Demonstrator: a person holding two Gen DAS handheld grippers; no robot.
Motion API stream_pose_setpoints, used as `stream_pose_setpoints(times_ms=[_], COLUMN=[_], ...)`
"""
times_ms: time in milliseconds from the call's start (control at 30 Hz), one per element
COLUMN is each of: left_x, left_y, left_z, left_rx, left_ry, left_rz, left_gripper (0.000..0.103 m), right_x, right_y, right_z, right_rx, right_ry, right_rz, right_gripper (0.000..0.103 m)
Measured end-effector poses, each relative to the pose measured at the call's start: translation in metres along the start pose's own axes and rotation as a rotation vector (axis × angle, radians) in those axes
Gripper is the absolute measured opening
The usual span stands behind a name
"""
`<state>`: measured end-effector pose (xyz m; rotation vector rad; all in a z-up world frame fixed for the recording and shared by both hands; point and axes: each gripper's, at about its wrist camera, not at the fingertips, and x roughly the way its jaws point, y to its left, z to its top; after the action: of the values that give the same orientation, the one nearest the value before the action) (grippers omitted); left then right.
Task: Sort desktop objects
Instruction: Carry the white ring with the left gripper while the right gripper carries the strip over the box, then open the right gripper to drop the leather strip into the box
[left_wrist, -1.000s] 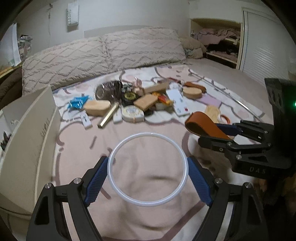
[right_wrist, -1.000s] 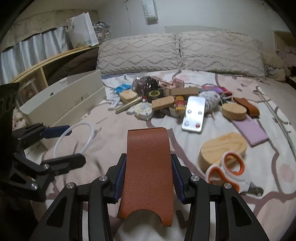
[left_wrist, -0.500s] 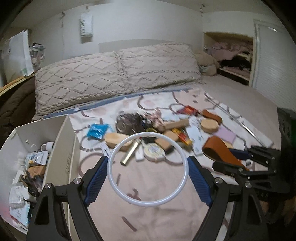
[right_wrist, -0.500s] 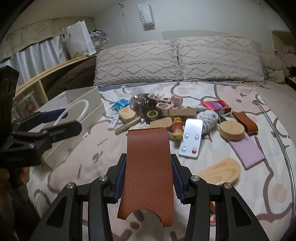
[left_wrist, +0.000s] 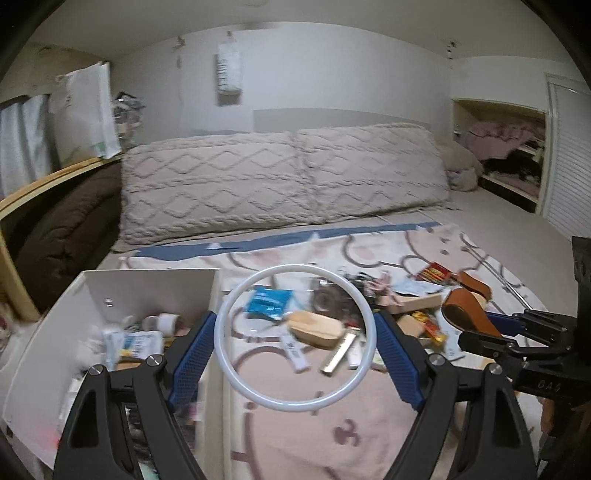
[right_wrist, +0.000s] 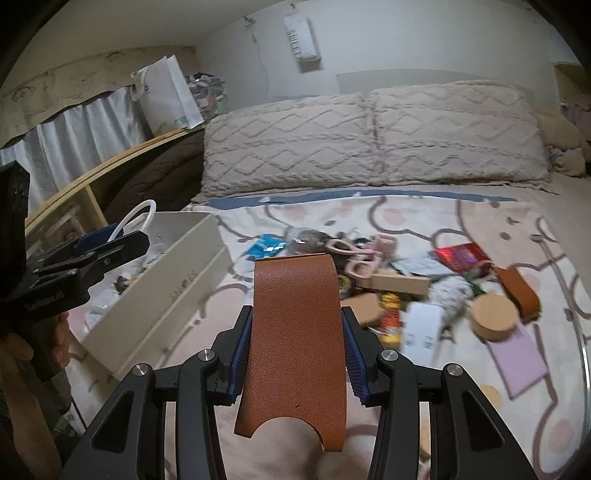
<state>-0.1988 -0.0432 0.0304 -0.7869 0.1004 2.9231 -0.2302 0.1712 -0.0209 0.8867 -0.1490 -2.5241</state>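
Observation:
My left gripper (left_wrist: 294, 343) is shut on a white plastic ring (left_wrist: 236, 376), held in the air beside the right wall of a white storage box (left_wrist: 155, 284). In the right wrist view the ring (right_wrist: 142, 208) hangs over the box (right_wrist: 184, 273). My right gripper (right_wrist: 297, 354) is shut on a curved brown leather piece (right_wrist: 295, 332), held above the bed; it also shows in the left wrist view (left_wrist: 467, 314). A pile of small objects (right_wrist: 388, 280) lies on the patterned bed cover.
The box holds several small items (left_wrist: 136, 339). In the pile are a blue packet (left_wrist: 269, 301), a wooden block (left_wrist: 314, 326), a round wooden lid (right_wrist: 493, 317), a red packet (right_wrist: 460, 256) and a pink card (right_wrist: 517, 360). Two pillows (left_wrist: 280, 177) lie behind.
Both grippers have risen and swung left toward the white box, each keeping its object. The box interior has come into the left wrist view.

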Motion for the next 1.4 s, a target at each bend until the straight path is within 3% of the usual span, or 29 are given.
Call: stream_pose_setpoints(times_ms=[767,1400], left_x=[-0.024,-0.018], left_y=[0.140,0.190], left_z=[-0.022,-0.039], left_rx=[-0.189,-0.285], left_ry=[-0.010,0.027], left_rz=[0.237,0.273], left_gripper=[0.085,0.085], right_x=[0.070,0.153], right_y=[0.140,0.222], right_z=[0.056,0.081], right_rx=[-0.092,-0.198], right_ry=[0.088,0.259], right_rz=[0.203,0.165], right_gripper=[0.046,0.046])
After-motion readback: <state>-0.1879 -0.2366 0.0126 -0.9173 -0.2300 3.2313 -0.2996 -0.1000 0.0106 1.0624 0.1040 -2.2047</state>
